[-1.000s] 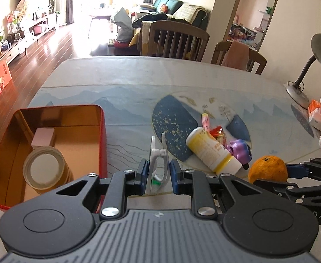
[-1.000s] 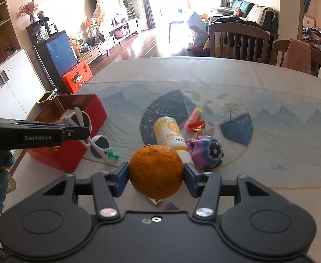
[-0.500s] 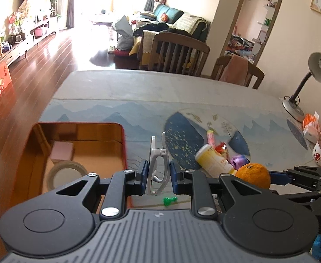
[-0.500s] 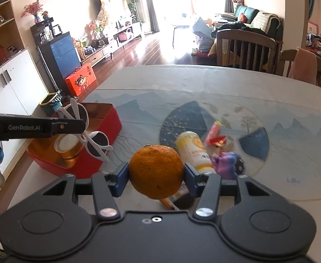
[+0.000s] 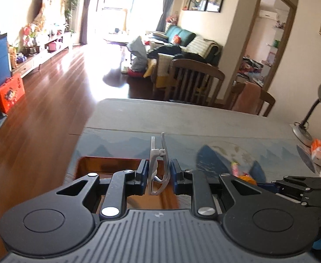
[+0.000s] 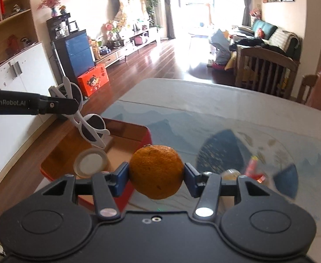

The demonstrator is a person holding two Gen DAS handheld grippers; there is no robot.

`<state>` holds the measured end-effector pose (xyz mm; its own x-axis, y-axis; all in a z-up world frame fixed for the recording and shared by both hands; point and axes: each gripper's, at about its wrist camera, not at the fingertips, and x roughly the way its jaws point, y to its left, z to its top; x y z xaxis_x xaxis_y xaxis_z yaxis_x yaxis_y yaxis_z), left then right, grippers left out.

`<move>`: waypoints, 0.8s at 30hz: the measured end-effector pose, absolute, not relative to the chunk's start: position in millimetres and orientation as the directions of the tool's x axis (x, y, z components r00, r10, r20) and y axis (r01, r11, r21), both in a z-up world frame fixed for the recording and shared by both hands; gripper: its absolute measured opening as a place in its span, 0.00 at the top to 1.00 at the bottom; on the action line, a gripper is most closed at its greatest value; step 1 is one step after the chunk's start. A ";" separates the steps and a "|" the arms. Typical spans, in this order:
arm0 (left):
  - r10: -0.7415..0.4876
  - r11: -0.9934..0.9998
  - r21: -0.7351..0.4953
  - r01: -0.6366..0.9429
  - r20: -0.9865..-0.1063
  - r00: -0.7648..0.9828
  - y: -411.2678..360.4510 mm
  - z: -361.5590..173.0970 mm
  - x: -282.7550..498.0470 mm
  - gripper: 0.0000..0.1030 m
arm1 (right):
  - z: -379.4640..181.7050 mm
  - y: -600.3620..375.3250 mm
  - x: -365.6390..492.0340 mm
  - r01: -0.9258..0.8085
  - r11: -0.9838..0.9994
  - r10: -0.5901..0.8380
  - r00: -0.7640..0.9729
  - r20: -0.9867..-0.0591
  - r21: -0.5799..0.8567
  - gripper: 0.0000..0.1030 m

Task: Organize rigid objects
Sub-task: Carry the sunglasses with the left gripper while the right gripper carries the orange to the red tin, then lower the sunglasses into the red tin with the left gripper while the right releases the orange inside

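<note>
The left hand-held gripper [image 5: 159, 175] is clamped on a pair of white-framed sunglasses [image 5: 158, 164], folded and standing on edge between its pads, above the near end of the red tin box [image 6: 138, 131]. Seen from the right wrist, the glasses hang tilted over the box, lenses dark. The right hand-held gripper [image 6: 156, 178] is clamped on an orange [image 6: 156, 172], pads pressed to both its sides, just beside the box's right wall and above the counter [image 6: 204, 100]. A roll of tape [image 6: 90, 163] lies inside the box. White lettering on the left gripper's arm reads "GenRobot.AI".
</note>
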<state>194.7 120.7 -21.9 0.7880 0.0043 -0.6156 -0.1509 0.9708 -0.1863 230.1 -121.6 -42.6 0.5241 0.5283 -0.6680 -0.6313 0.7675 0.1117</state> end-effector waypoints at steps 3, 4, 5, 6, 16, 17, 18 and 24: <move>0.028 0.966 -0.182 -0.182 -0.626 0.779 139.0 -27.5 194.7 0.80 | -43.6 -102.8 236.0 -0.655 0.748 0.538 0.509 -0.672 0.103 0.49; 0.033 0.965 -0.181 -0.188 -0.629 0.776 144.6 -30.6 195.1 0.80 | -45.3 -95.6 238.4 -0.661 0.743 0.538 0.501 -0.678 0.102 0.49; 0.039 0.964 -0.179 -0.195 -0.632 0.774 149.6 -33.2 195.1 0.80 | -46.0 -88.5 240.3 -0.667 0.739 0.537 0.494 -0.684 0.099 0.49; 0.050 0.963 -0.175 -0.207 -0.638 0.769 155.8 -36.8 195.7 0.80 | -48.0 -80.7 242.2 -0.676 0.731 0.538 0.486 -0.689 0.094 0.49; 0.097 0.956 -0.148 -0.254 -0.657 0.748 193.3 -68.5 203.1 0.80 | -72.7 -13.9 255.4 -0.736 0.676 0.518 0.429 -0.740 0.047 0.49; 0.100 0.956 -0.143 -0.255 -0.658 0.746 193.7 -71.1 205.5 0.80 | -75.2 -9.1 258.9 -0.735 0.676 0.513 0.424 -0.747 0.047 0.49; 0.099 0.957 -0.141 -0.253 -0.661 0.744 194.4 -73.7 209.3 0.80 | -77.9 -5.7 261.7 -0.735 0.677 0.508 0.420 -0.752 0.047 0.49; 0.101 0.966 -0.111 -0.232 -0.663 0.741 193.9 -83.5 220.7 0.80 | -91.3 14.2 273.8 -0.734 0.678 0.472 0.402 -0.785 0.031 0.49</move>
<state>220.7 193.9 -83.5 0.7414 0.1015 -0.6633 -0.2318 0.9664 -0.1113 273.8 14.2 -91.3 0.4019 0.4716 -0.7849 -0.7343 0.6781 0.0315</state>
